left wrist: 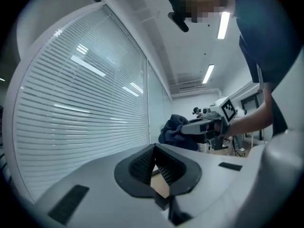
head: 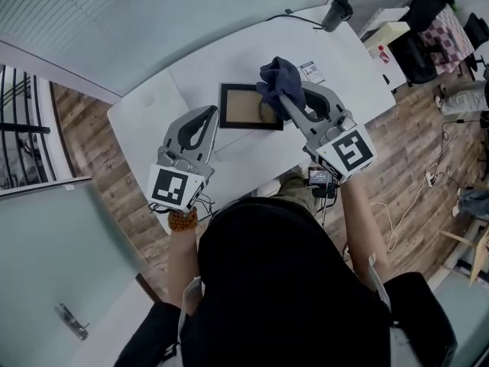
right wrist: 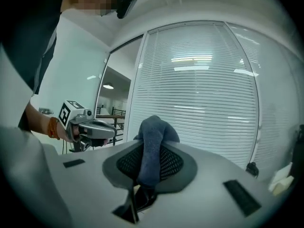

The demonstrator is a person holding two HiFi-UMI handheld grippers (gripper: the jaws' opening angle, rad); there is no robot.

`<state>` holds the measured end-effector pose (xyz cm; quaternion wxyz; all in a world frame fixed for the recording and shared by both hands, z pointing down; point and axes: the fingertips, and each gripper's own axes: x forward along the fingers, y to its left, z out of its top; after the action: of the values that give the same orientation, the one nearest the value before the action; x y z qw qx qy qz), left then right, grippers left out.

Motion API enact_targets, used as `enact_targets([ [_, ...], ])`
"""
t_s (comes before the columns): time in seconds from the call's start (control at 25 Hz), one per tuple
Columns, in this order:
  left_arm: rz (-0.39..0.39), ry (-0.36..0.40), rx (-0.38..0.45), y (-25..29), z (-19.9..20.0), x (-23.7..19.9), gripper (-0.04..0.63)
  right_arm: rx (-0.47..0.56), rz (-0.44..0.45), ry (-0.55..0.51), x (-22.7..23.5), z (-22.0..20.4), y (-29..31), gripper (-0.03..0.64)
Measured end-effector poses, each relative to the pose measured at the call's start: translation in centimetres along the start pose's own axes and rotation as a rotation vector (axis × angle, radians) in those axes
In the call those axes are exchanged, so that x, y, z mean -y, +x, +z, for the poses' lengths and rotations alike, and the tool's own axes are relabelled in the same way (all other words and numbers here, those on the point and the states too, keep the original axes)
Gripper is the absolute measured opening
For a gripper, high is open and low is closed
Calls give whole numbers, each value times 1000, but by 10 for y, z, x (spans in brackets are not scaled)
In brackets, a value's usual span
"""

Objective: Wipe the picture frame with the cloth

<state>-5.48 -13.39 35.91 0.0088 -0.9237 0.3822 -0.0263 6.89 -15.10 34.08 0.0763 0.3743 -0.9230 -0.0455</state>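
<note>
A dark-framed picture frame [head: 243, 106] with a brown inner panel lies flat on the white table [head: 153, 109]. My right gripper [head: 284, 96] hovers over the frame's right end, shut on a dark blue cloth [head: 278, 76] that bunches up above its jaws. In the right gripper view the cloth [right wrist: 153, 141] hangs pinched between the black pads. My left gripper [head: 208, 113] is held above the table just left of the frame, its jaws shut with nothing between them [left wrist: 153, 150]. In the left gripper view, the right gripper [left wrist: 209, 125] carries the cloth [left wrist: 173, 129].
A small printed card [head: 311, 71] lies on the table right of the frame. A black device [head: 337, 11] with a cable stands at the table's far end. Window blinds [head: 153, 14] run behind the table. Chairs and cables occupy the wooden floor [head: 412, 121] at right.
</note>
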Motion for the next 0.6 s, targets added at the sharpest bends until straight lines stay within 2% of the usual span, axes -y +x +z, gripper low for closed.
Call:
enact_targets([
  [0.12, 20, -2, 9, 1, -3, 6, 5, -6, -7, -2, 0, -2, -4, 44],
  [0.36, 18, -26, 17, 4, -6, 16, 5, -31, -39, 5, 2, -4, -17, 44],
  [0.6, 4, -15, 20, 9, -3, 24, 5, -59, -51, 7, 0, -12, -27, 44],
])
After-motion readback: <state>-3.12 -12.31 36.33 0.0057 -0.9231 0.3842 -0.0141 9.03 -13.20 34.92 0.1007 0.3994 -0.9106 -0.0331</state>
